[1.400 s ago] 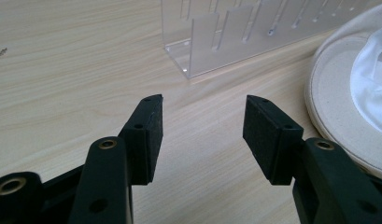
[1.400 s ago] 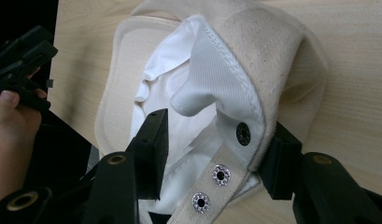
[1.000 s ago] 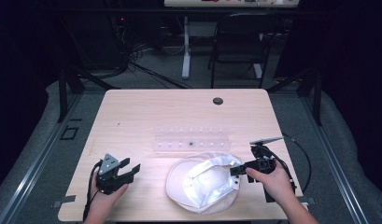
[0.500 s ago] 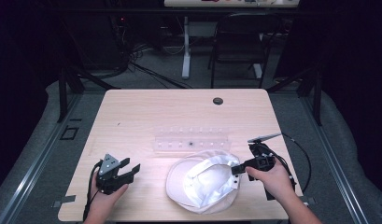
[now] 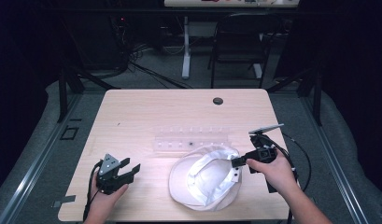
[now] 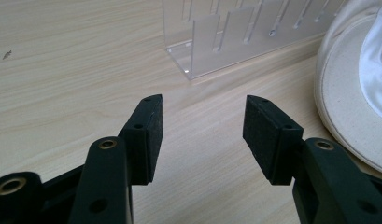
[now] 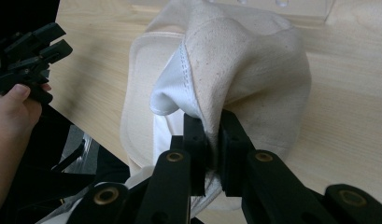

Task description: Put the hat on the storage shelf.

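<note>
R tool (image 7: 213,135) just closed, pinching hat (image 7: 244,60) edge; L tool (image 6: 202,126) wide open, holds nothing

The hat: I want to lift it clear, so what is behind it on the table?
A clear rack lies just behind the hat; the hat's far edge covers part of the rack's near side. Beyond it, bare table.

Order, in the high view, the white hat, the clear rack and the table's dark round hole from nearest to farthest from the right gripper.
From the right gripper:
1. White hat: pinched in its jaws.
2. Clear rack: behind the hat.
3. Dark round hole: near the table's far edge.
</note>
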`<state>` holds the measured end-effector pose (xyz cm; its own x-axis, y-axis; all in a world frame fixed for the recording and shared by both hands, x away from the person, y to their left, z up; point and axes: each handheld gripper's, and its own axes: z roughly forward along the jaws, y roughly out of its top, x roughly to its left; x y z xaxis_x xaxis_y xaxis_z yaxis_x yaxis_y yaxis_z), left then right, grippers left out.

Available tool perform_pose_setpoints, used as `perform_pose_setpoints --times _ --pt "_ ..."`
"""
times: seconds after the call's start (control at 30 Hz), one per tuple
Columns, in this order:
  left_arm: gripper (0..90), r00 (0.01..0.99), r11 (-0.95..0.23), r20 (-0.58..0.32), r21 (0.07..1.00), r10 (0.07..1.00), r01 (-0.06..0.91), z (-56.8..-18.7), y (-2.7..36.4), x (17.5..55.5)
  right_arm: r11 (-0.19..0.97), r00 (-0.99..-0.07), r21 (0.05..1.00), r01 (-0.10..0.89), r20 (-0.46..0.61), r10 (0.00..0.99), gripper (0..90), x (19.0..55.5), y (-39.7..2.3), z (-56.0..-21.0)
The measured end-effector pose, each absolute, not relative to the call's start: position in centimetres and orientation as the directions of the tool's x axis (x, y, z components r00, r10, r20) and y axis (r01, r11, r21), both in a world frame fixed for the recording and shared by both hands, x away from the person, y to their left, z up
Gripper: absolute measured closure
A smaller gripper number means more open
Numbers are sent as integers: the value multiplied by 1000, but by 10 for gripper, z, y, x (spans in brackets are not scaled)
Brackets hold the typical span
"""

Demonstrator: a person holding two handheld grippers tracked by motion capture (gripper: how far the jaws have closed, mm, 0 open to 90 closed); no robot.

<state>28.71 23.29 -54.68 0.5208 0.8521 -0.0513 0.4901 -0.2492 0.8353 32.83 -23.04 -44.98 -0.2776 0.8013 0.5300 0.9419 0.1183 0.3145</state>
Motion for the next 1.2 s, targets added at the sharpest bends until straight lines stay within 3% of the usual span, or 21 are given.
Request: perform_pose_setpoints --times 0.7,1.2 --pt "485 528 -258 -43 837 848 483 -547 231 287 136 -318 342 930 558 767 840 333 -222 -414" --pt "485 530 -263 -39 836 847 482 -547 230 287 107 -345 378 920 647 680 841 336 -217 -397"
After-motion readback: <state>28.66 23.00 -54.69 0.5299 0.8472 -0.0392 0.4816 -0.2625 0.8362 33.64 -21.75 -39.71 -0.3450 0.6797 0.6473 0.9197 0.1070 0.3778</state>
